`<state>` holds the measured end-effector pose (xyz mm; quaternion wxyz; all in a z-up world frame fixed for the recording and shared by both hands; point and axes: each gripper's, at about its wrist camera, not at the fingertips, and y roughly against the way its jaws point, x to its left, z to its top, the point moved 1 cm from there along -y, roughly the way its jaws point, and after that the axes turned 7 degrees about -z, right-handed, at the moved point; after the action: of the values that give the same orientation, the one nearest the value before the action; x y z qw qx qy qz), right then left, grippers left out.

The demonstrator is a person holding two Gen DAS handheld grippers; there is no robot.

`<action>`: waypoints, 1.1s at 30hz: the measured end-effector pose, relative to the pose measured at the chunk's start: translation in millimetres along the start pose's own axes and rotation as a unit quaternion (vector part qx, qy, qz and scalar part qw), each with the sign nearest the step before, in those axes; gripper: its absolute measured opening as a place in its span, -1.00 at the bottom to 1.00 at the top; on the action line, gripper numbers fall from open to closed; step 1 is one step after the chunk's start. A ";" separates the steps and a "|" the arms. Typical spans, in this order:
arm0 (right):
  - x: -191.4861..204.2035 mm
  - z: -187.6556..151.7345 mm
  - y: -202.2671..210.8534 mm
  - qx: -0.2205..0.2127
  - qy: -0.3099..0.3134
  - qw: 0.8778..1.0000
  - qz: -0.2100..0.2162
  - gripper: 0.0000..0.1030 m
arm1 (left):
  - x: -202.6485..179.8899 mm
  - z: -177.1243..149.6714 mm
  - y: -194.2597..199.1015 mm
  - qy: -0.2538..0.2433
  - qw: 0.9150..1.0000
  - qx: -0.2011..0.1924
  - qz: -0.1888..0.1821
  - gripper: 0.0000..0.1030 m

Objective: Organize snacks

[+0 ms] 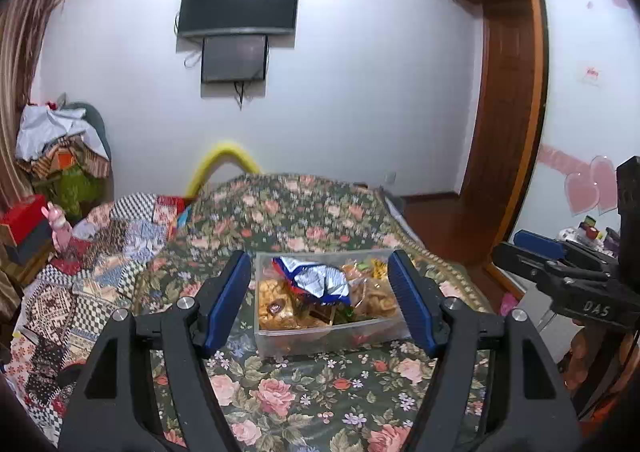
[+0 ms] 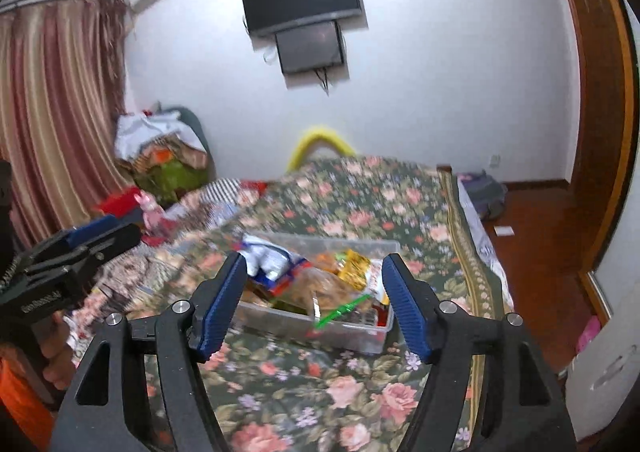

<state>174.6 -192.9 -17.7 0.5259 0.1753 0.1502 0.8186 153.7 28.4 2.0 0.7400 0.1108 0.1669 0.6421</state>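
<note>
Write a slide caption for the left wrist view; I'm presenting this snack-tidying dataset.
Open left gripper hovers before a clear bin of snack packets on a floral bedspread.

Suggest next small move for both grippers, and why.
Probably pull both back: the left gripper and right gripper are open and empty, and the snack packets already sit in the clear plastic box on the floral bedspread.

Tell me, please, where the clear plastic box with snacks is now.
In both wrist views the clear plastic box stands on the flowered bedspread, near the picture's middle, beyond each open tool's fingers.
</note>
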 end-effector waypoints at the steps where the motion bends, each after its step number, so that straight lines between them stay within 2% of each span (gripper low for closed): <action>1: 2.5 1.7 9.3 -0.010 -0.003 1.000 0.002 0.42 | -2.9 1.6 8.6 -0.002 1.000 -0.008 0.002 0.40; 2: 5.2 3.1 18.5 -0.021 -0.004 1.000 0.004 0.44 | -5.0 2.6 15.2 -0.002 1.000 -0.015 0.003 0.44; 4: 10.4 4.1 31.9 -0.036 0.000 0.999 0.003 0.54 | -7.3 3.8 28.5 0.001 1.000 -0.028 0.000 0.66; 9: 20.4 2.0 51.6 -0.057 0.006 0.998 0.000 0.67 | -13.5 2.2 48.7 -0.002 0.999 -0.042 0.003 0.85; 12: 25.0 -2.1 56.4 -0.062 0.010 0.998 -0.005 0.88 | -16.5 -1.1 56.2 -0.003 0.999 -0.048 0.007 0.97; 13: 26.2 -3.1 56.3 -0.065 0.010 0.998 -0.009 0.98 | -16.8 -2.3 57.8 -0.004 0.999 -0.048 0.008 0.97; 14: 26.7 -3.7 56.0 -0.069 0.010 0.997 -0.012 1.00 | -17.4 -3.6 59.3 -0.004 0.999 -0.048 0.009 0.98; 25: 33.1 -11.3 62.3 -0.078 0.024 0.996 -0.033 1.00 | -18.5 -13.2 64.1 0.003 0.999 -0.047 0.012 0.99; 33: 33.6 -13.0 63.6 -0.076 0.025 0.996 -0.028 1.00 | -21.1 -15.4 63.6 -0.001 0.999 -0.044 0.016 0.99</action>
<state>104.5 -188.5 2.4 0.5561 0.1103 0.1057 0.8169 87.1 16.4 14.1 0.7342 0.0816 0.1361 0.6602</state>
